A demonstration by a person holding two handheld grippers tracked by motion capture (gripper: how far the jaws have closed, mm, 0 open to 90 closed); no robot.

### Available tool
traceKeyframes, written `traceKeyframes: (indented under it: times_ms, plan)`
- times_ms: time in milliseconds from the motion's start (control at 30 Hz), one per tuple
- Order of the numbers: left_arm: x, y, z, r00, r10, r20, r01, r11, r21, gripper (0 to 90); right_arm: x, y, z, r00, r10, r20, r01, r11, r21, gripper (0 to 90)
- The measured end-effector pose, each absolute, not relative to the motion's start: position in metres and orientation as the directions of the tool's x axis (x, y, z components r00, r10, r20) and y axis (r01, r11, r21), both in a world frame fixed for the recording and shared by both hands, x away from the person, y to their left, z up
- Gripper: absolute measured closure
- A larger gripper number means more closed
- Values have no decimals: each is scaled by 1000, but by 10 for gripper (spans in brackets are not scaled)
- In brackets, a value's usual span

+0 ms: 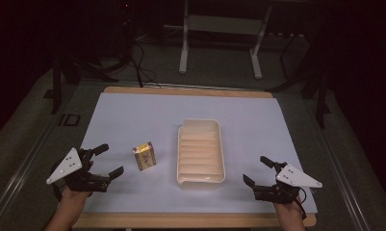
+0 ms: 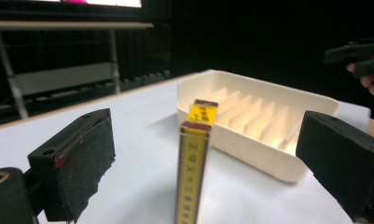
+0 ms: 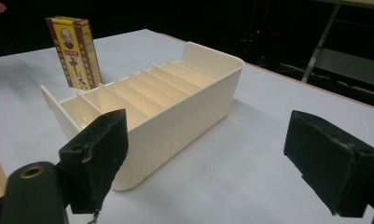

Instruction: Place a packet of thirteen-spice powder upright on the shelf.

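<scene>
Bench (image 1: 133, 115) from above: left hand-held gripper (image 1: 105, 160) gapes just short of the upright box (image 1: 144, 156); right hand-held gripper (image 1: 258, 171), also open, waits beside the slotted tray (image 1: 218, 144). Left gripper view: box edge-on between spread jaws, free bench around. Right gripper view: tray ahead, box beyond.

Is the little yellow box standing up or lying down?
Standing up. The yellow box rests on its narrow end on the table, beside the tray.
</scene>
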State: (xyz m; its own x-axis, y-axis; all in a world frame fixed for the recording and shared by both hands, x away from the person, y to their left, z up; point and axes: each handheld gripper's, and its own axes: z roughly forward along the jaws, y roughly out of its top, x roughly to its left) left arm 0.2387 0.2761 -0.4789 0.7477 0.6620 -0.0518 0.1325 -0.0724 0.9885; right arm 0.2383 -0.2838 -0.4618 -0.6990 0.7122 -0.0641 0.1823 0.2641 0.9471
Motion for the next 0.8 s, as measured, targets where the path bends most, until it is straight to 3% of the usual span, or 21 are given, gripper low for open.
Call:
traceKeyframes:
  times_ms: [433, 633, 800]
  plan:
    - [239, 277, -473, 849, 528, 2, 218, -355, 909, 50, 238, -283, -463, -691, 720, -68, 189, 271, 944, 137]
    - [240, 276, -470, 850, 522, 72, 240, -504, 829, 65, 237, -284, -461, -684, 725, -79, 182, 274, 945, 137]
    - [243, 273, -464, 849, 526, 51, 306, -566, 765, 65, 237, -284, -461, -684, 725, -76, 182, 271, 945, 137]
